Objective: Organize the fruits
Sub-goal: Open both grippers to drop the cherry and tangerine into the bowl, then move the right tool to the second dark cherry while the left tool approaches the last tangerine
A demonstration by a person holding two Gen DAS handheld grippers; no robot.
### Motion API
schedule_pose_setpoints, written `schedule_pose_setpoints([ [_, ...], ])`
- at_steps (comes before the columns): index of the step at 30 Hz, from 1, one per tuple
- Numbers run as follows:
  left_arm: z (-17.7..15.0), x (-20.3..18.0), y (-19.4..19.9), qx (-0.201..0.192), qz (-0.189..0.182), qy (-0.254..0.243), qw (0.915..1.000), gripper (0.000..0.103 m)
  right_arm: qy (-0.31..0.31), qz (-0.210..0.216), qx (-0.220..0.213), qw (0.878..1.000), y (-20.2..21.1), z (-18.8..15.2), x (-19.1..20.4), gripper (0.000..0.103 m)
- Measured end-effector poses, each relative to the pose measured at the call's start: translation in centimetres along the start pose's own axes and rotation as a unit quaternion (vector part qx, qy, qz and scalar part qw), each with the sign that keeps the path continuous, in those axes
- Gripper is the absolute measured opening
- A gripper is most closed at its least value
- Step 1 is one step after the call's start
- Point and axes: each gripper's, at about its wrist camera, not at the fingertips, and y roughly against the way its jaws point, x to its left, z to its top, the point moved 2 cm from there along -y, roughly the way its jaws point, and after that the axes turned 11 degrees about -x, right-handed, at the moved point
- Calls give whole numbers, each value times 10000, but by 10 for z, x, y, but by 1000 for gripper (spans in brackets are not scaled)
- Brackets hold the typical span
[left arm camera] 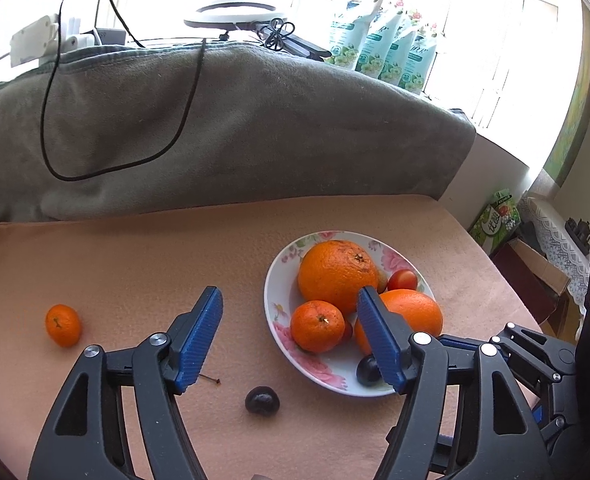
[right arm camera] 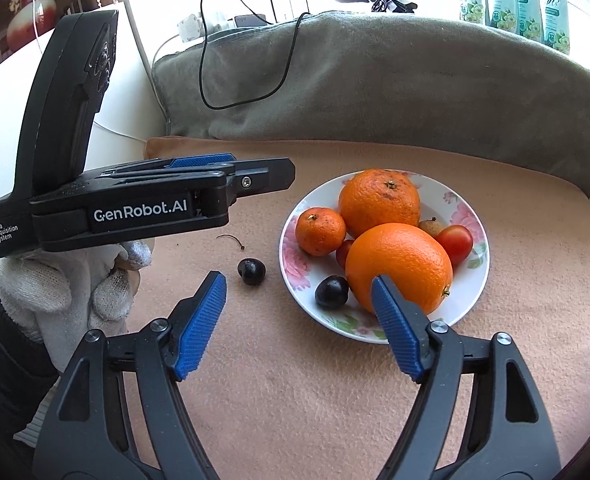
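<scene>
A floral plate [left arm camera: 273,292] [right arm camera: 291,248] holds two big oranges [left arm camera: 337,276] [right arm camera: 399,264], a mandarin [left arm camera: 317,326] [right arm camera: 321,232], a small tomato [left arm camera: 403,280] [right arm camera: 455,242] and a dark cherry [left arm camera: 367,369] [right arm camera: 331,291]. Another dark cherry [left arm camera: 262,400] [right arm camera: 251,271] lies on the peach cloth left of the plate. A second mandarin [left arm camera: 63,325] sits far left on the cloth. My left gripper [left arm camera: 290,294] hovers open over the plate's left rim, nothing between its pads. My right gripper [right arm camera: 298,278] is open at the plate's near-left edge, also with nothing held.
A loose stem [left arm camera: 211,379] [right arm camera: 233,240] lies by the cherry. A grey blanket-covered cushion [left arm camera: 215,120] with a black cable [left arm camera: 55,120] walls off the back. A gloved hand [right arm camera: 55,292] holds the left gripper. The table drops off at right, with boxes [left arm camera: 495,220] beyond.
</scene>
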Motion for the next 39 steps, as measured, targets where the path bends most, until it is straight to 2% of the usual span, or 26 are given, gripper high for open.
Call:
schedule_pose_setpoints([
  [2,0,0,2,-2,59,-34,10000,70,15,-6,-20,10000,2,0,2,84],
  [11,0,6,12,-60,229,-121,9996,72,-39,89,-38,9999,5,2,7,88],
  [39,-4,48,50,-280,580,17,9979,72,-3,420,-39,9991,4,3,48,89],
])
